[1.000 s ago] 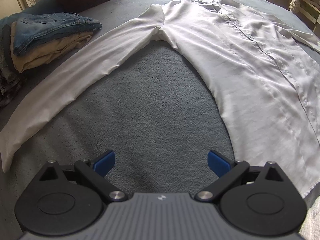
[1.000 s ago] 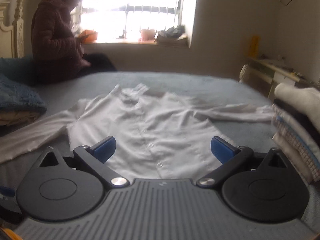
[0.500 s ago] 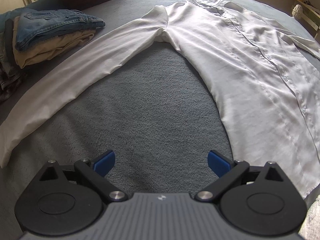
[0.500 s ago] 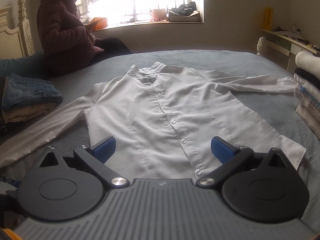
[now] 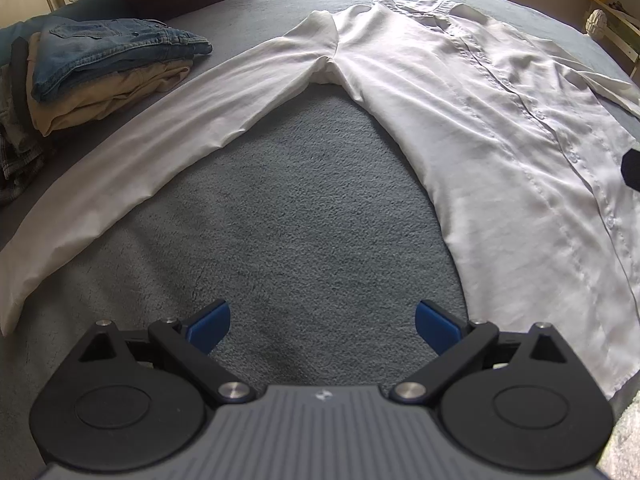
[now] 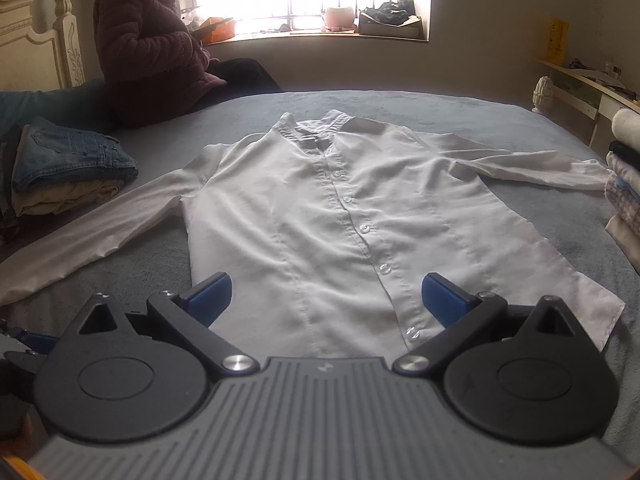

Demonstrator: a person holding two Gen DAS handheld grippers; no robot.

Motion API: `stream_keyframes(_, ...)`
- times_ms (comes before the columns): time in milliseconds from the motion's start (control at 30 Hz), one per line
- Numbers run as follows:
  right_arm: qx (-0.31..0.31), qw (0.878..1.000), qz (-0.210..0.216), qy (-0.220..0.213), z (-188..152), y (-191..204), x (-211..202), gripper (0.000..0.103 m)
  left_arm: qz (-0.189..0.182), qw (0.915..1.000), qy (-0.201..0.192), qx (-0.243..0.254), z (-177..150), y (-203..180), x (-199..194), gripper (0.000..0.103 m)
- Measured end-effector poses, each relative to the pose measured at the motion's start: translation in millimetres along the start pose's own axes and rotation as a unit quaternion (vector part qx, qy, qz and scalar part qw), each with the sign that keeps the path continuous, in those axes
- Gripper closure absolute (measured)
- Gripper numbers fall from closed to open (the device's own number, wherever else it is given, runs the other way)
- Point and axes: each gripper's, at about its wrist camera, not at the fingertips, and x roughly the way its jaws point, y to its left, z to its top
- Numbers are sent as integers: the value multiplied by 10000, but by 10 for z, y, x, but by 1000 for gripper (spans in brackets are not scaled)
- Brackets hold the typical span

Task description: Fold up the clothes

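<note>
Left claw: blue-tipped fingers spread wide apart, holding nothing, hovering over bare grey blanket at the bottom centre of the left wrist view.
Right claw: fingers also wide apart and empty, poised at the bottom centre of the right wrist view, just above the shirt's hem.
Shirt: white, long-sleeved, buttoned, lying face up and flat on the bed, collar toward the top of the frame, hem toward the claws.
Near sleeve: stretched out from the shoulder down to the lower left of the left wrist view, with a wedge of bare bed between it and the shirt body.
Far sleeve: reaches out to the right edge of the right wrist view, its cuff close to a stack of folded fabrics.
Step in hand: the shirt looks spread and ready; no fold has been made, so this appears to be the approach before the first grasp.
Next move: likely each claw must come down and pinch an edge, such as a sleeve or a hem corner, then carry it across the body. The fabric is thin and may slip or bunch.
Containers: none visible; no basket or box.
Finished pile: folded jeans on top of tan clothing at the upper left.
Background: a person sits on the bed's far edge by the window.
</note>
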Motion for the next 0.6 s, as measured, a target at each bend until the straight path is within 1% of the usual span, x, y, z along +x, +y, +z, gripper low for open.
stream_keyframes(233, -87, 9999, 66, 9, -40, 38, 33, 1, 36, 10000, 31, -17, -14, 16, 33, 3)
stream_keyframes(400, -93, 9999, 105, 40, -79, 25, 90, 1, 71, 9999, 131, -66, -34, 47, 112, 3)
stream_keyframes(600, -88, 9998, 123, 93, -106, 24, 133, 1, 40, 9998, 188, -114, -52, 86, 186, 3)
